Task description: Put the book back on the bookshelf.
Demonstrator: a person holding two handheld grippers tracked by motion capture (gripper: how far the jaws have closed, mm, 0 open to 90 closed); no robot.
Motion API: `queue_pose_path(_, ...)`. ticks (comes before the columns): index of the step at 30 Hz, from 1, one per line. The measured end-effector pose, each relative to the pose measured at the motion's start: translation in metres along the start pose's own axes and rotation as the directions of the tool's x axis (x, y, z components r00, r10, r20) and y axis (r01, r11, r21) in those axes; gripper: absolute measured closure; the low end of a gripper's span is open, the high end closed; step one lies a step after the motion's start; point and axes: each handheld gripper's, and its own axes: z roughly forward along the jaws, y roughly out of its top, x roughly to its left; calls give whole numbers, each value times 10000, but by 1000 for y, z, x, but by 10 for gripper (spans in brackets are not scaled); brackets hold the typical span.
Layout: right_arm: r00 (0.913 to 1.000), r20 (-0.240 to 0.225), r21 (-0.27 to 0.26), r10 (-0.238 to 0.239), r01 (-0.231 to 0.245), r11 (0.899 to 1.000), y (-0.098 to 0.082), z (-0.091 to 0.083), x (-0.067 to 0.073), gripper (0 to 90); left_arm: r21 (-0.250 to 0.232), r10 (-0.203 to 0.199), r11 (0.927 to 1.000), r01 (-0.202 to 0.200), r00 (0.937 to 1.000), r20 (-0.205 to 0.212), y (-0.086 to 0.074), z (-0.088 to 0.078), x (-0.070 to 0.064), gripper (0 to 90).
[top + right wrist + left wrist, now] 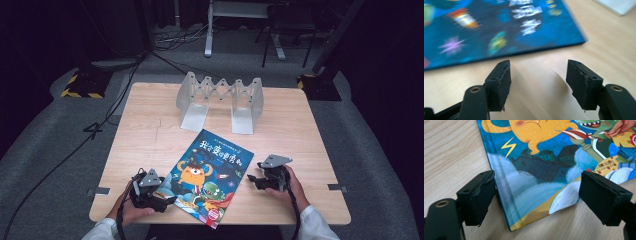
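The table (150,125) carries the picture book (210,175) flat near its front edge. The left gripper (536,195) straddles the book's spine corner, spread. The right gripper (537,82) hovers beside the opposite edge, spread, empty. Risk: a corner-only pinch lets the book pivot and slip.

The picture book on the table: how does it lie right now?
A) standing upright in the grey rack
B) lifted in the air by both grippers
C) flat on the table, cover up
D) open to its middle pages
C: the picture book lies closed and flat on the wooden table, its cartoon cover facing up, in front of the grey rack.
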Motion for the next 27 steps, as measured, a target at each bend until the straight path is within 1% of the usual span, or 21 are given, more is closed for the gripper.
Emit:
queue_pose_path(2,9993,-376,-43,-50,48,10000,-6,-6,6,362,35,-3,10000,2,10000,54,1,1,-2,145)
queue_pose_path(3,9988,-469,-21,-111,110,9999,-8,-8,8,358,45,-78,10000,77,10000,61,2,2,-3,143)
queue_pose_path(6,9985,-518,-18,-164,164,9999,-10,-10,10,356,63,-28,10000,27,9999,99,3,4,-6,140)
queue_pose_path(7,9985,-535,-34,-154,152,9999,-11,-11,10,352,102,117,9999,-119,9999,125,4,5,-8,140)
queue_pose_path(8,9983,-557,-18,-146,145,9999,-11,-10,9,338,125,46,9999,-48,9999,157,5,6,-11,140)
queue_pose_path(11,9981,-615,-83,-15,10,10000,-10,-7,5,332,189,245,9995,-251,9991,332,8,9,-16,141)
queue_pose_path(13,9988,-483,-100,57,-62,9999,-9,-6,2,333,196,425,9989,-436,9977,524,10,12,-21,147)
queue_pose_path(15,9996,-291,-112,67,-70,9999,-7,-5,-1,333,295,811,9961,-828,9952,551,12,15,-29,154)
queue_pose_path(16,9996,-291,-112,67,-70,9999,-7,-5,-1,333,295,811,9961,-828,9952,551,12,15,-29,154)
queue_pose_path(17,9997,-222,-131,84,-87,9999,-7,-3,-2,333,299,844,9958,-864,9946,611,13,17,-32,154)
queue_pose_path(18,9999,-97,-148,63,-64,9999,-5,-2,-3,332,271,825,9960,-846,9940,713,14,18,-34,154)
queue_pose_path(21,9996,279,-101,77,-75,9999,-3,-1,-6,320,278,966,9947,-988,9928,712,16,20,-39,169)
queue_pose_path(22,9994,314,-66,167,-165,9998,-3,0,-9,316,288,997,9944,-1022,9921,760,16,20,-40,176)
queue_pose_path(23,9989,278,-76,388,-386,9992,-3,1,-12,300,255,989,9945,-1012,9920,789,16,21,-40,181)
queue_pose_path(24,9984,303,-75,467,-465,9989,-3,1,-14,298,211,997,9946,-1018,9915,833,16,21,-40,186)
queue_pose_path(25,9976,355,-92,590,-587,9982,-3,2,-16,293,124,933,9954,-949,9911,949,17,21,-40,194)
queue_pose_path(26,9967,382,-50,713,-712,9975,-3,2,-19,291,81,872,9961,-884,9913,987,17,22,-40,216)
queue_pose_path(27,9967,382,-50,713,-712,9975,-3,2,-19,291,81,872,9961,-884,9913,987,17,22,-40,238)
